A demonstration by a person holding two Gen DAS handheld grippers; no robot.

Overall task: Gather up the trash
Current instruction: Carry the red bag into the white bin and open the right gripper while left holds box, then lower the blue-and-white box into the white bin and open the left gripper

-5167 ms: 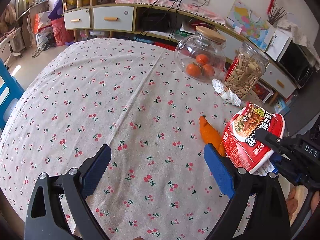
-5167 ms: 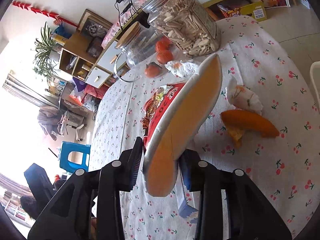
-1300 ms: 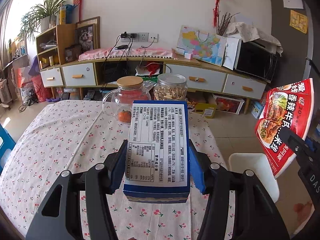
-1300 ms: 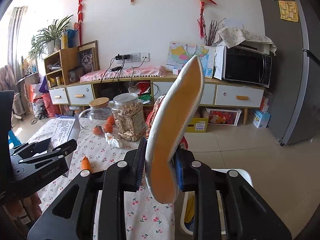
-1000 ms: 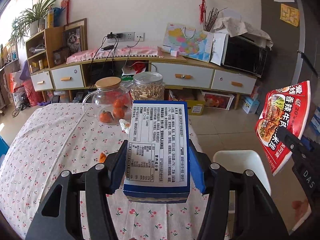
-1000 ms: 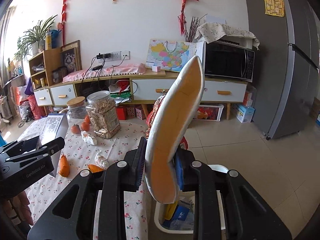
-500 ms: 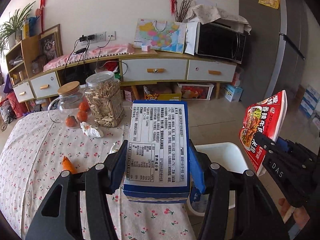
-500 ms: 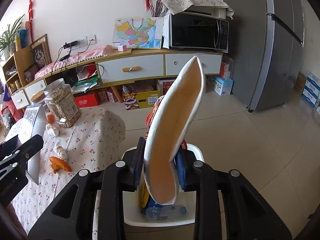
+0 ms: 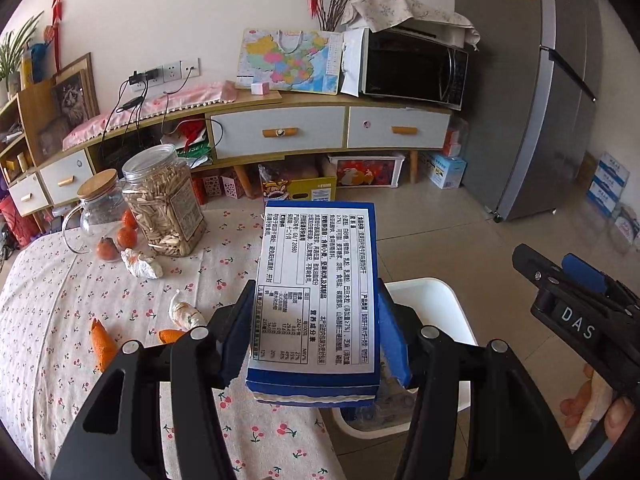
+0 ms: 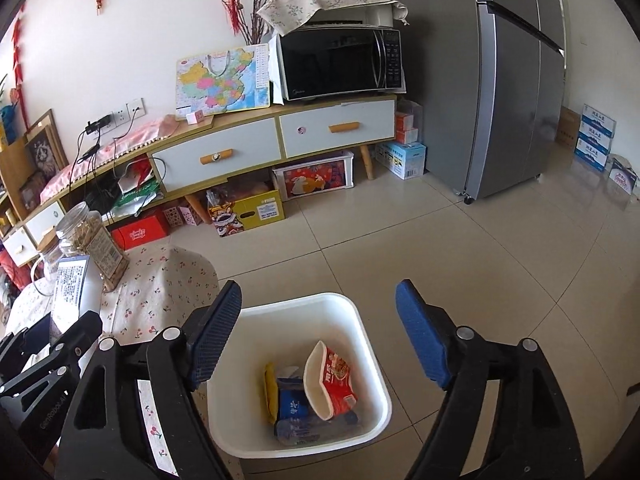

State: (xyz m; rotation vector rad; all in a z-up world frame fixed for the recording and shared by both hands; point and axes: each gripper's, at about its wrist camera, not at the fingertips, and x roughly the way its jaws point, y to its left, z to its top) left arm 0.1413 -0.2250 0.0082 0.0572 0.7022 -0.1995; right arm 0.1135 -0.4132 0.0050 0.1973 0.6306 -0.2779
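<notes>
My left gripper is shut on a blue box with a white printed label and holds it over the table's right edge, next to the white trash bin. My right gripper is open and empty above the bin. The red noodle cup lies in the bin among other trash. The right gripper also shows in the left wrist view. Orange peels and crumpled tissues lie on the cherry-print tablecloth.
A jar of seeds and a glass jar with oranges stand at the table's far side. Beyond are a low cabinet, a microwave, a fridge and boxes on the tiled floor.
My right gripper opened and the red noodle cup dropped into the bin. My left gripper still holds the blue box and moved right toward the bin.
</notes>
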